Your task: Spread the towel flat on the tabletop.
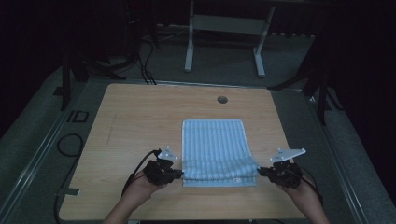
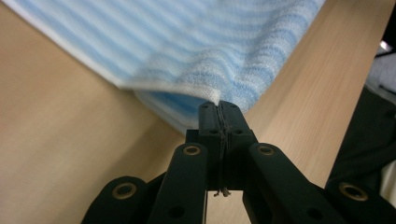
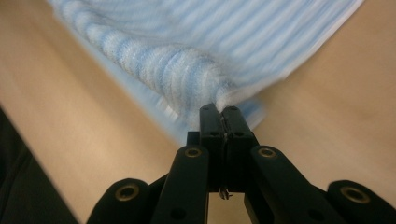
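I see the towel (image 1: 214,148) lying flat on the table (image 1: 135,116), toward its near middle, blue-and-white striped and folded. My left gripper (image 1: 181,174) has its jaws pressed together on the towel's near left corner, a pinch of cloth between them. My right gripper (image 1: 259,171) is clamped the same way on the near right corner. Both corners are lifted slightly off the layer beneath. A round hole (image 1: 222,99) sits in the table beyond the towel.
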